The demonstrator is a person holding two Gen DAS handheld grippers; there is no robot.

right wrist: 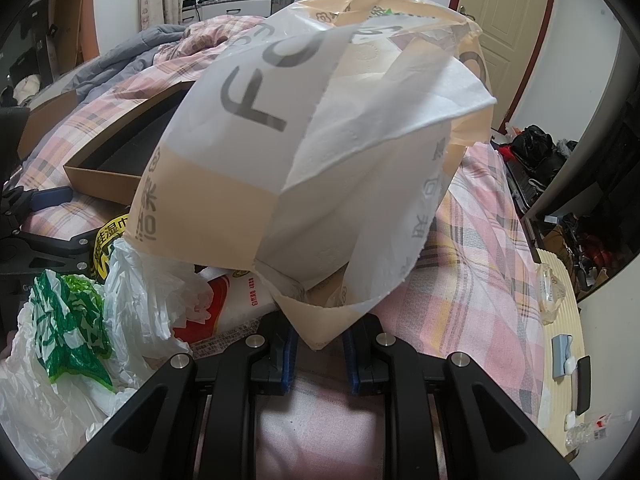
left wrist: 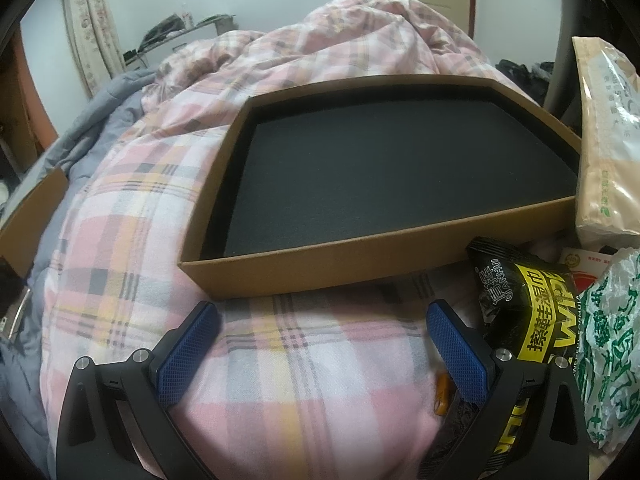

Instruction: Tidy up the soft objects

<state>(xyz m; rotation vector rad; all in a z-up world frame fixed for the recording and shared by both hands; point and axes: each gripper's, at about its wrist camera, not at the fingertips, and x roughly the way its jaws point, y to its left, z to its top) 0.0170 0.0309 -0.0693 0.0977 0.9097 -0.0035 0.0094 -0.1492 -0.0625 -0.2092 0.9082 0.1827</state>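
My right gripper point(right wrist: 319, 344) is shut on a corner of a beige and white tissue pack point(right wrist: 320, 136), which hangs lifted above the bed and fills most of the right wrist view. The same tissue pack point(left wrist: 608, 140) shows at the right edge of the left wrist view. My left gripper point(left wrist: 322, 344) is open over the pink plaid quilt point(left wrist: 168, 240), with nothing between its blue pads. Just beyond it lies a shallow cardboard box point(left wrist: 320, 272) lined with black foam. A black and yellow wet-wipe pack point(left wrist: 528, 312) lies beside the right finger.
A crumpled white and green plastic bag point(right wrist: 72, 312) and a red and white packet point(right wrist: 236, 304) lie on the bed at the left. A second cardboard piece point(left wrist: 36, 216) sits far left. A bedside surface point(right wrist: 560, 320) with small items is at the right.
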